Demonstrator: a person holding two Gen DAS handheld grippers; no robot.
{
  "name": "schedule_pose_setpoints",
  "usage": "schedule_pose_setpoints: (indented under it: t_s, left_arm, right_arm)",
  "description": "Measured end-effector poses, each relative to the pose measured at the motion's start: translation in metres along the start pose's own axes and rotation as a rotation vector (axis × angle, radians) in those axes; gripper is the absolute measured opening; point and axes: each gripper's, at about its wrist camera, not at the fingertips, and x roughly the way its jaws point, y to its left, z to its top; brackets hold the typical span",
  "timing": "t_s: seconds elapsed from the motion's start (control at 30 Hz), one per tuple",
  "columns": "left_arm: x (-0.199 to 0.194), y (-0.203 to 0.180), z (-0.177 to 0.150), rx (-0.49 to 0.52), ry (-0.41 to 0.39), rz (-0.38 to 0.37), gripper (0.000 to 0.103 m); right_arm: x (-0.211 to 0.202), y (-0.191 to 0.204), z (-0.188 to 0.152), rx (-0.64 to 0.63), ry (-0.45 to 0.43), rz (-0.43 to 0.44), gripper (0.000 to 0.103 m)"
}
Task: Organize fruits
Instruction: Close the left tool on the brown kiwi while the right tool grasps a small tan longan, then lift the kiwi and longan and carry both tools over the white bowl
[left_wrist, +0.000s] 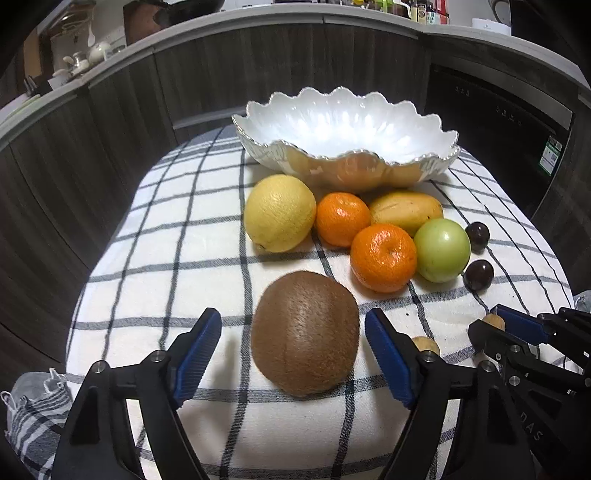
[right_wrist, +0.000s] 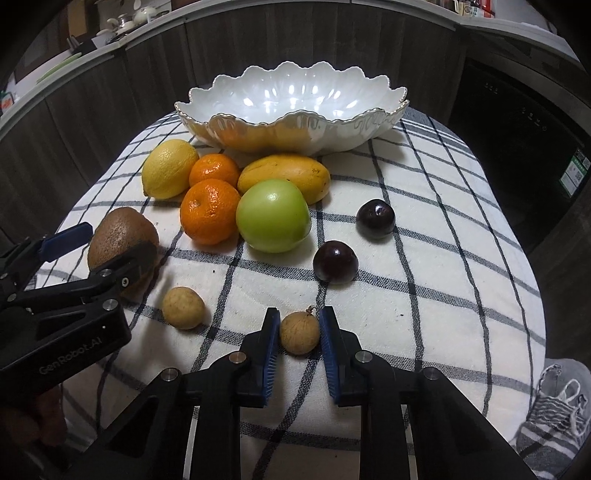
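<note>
**Both grippers down on fruit; bowl not yet loaded**

Landmark: the scalloped white bowl (left_wrist: 345, 129), at the far end of the checked cloth (left_wrist: 155, 266). It holds no fruit that either view shows

All fruit lies on the cloth on the near side of the bowl. Closest to it: lemon (left_wrist: 279, 213), two mandarins (left_wrist: 342, 218) (left_wrist: 383, 257), mango (left_wrist: 406, 210), green apple (left_wrist: 442, 250), bunched and touching one another, probably laid out as a group for collection. Two dark plums (right_wrist: 375, 218) (right_wrist: 335, 261) sit apart, nearer than the bunch and off to its right

Left gripper (left_wrist: 293, 334): jaws spread, one on each side of the kiwi (left_wrist: 306, 333), which rests on the cloth nearer than the lemon. Gaps show on both sides in the left wrist view, so no pinch yet; placement suggests it is lined up to take the kiwi across its width

Right gripper (right_wrist: 299, 332): pads brought in against a small tan longan (right_wrist: 299, 333), farthest from the bowl. Pinching it, judged from pads meeting its sides. A second longan (right_wrist: 183, 307) lies loose to its left

Judgement: early stage; both picks look intended for the bowl
</note>
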Motion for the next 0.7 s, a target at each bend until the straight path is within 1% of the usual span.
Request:
schedule_pose_setpoints:
  t_s: [0.03, 0.1, 0.13, 0.2, 0.57, 0.7]
  left_arm:
    - [0.003, -0.001, -0.001, 0.002, 0.012, -0.002, 0.077]
    - [0.006, -0.002, -0.002, 0.009, 0.030, -0.005, 0.070]
    - [0.008, -0.003, -0.003, 0.012, 0.036, -0.005, 0.068]
    - [0.009, -0.004, -0.004, 0.014, 0.043, -0.010, 0.057]
    - [0.005, -0.007, -0.006, 0.023, 0.050, -0.018, 0.055]
    - [-0.002, -0.005, -0.005, 0.024, 0.033, -0.015, 0.055]
  right_arm:
    - [0.000, 0.000, 0.000, 0.000, 0.000, 0.001, 0.024]
    - [0.000, 0.000, 0.000, 0.000, 0.000, 0.001, 0.024]
    - [0.000, 0.000, 0.000, -0.001, 0.000, 0.001, 0.024]
    - [-0.001, 0.000, 0.000, -0.001, 0.000, 0.001, 0.024]
    - [-0.008, -0.001, 0.001, 0.001, -0.024, -0.012, 0.023]
    - [-0.014, 0.000, 0.002, -0.003, -0.045, -0.016, 0.023]
